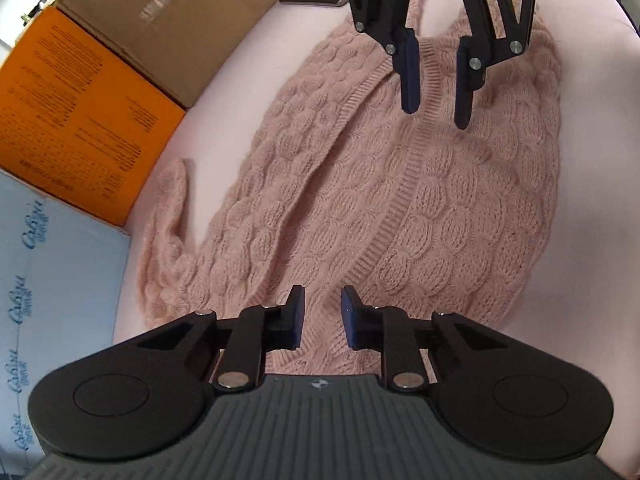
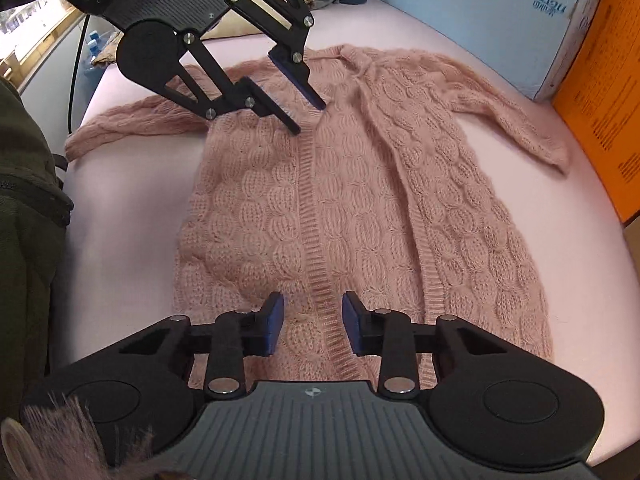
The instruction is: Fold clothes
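**Pink cardigan spread flat, both grippers above its front band**

Cardigan (image 2: 360, 200) laid out on a pink table (image 2: 128, 208), sleeves out to both sides, ribbed band (image 2: 310, 216) down the middle. Left gripper (image 2: 310, 118) poised at the collar end, fingers apart, gripping nothing. Right gripper (image 2: 313, 322) at the hem end, likewise spread, band lying between the blue pads (image 2: 274, 324). Beside the table: blue box (image 2: 500, 12), orange box (image 1: 76, 112), brown carton (image 1: 172, 20).

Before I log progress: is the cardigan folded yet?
Not yet: the cardigan lies spread flat, both sleeves out sideways.
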A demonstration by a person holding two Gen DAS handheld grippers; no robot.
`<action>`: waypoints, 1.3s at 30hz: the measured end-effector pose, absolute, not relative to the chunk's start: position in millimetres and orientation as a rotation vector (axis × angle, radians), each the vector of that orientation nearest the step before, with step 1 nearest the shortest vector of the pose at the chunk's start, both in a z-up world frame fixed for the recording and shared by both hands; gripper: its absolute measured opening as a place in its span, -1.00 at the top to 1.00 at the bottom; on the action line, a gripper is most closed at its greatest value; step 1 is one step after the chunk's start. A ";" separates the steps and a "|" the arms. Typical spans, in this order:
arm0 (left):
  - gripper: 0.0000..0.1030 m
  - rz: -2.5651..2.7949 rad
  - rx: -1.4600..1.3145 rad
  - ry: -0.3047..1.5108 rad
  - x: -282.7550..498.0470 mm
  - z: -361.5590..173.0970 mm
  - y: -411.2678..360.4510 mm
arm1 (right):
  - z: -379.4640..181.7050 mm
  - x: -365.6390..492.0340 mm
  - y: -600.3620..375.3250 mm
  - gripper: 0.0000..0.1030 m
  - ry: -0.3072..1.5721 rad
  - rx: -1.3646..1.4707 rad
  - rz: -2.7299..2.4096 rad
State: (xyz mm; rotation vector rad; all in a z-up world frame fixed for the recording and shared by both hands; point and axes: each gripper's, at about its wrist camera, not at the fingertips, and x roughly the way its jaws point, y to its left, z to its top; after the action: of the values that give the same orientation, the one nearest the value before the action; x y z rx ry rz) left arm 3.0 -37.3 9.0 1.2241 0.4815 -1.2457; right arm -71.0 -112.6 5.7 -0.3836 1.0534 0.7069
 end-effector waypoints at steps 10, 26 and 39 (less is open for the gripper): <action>0.48 -1.348 1.188 0.567 24.6 -1.5 -44.9 | -4.7 -52.2 -120.9 0.63 1.118 -0.318 0.762; 0.94 -1.293 1.086 0.508 49.8 29.3 -38.3 | 33.3 -67.8 -138.2 0.92 0.953 -0.352 0.613; 0.93 -1.275 1.080 0.505 47.0 39.4 -30.7 | 5.9 -38.0 -143.4 0.41 1.050 -0.165 0.741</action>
State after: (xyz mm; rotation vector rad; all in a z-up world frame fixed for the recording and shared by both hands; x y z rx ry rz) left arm 47.0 -30.7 39.4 1.0801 0.5046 -1.2747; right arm -38.0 -143.4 5.9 -0.1647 1.0495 0.7410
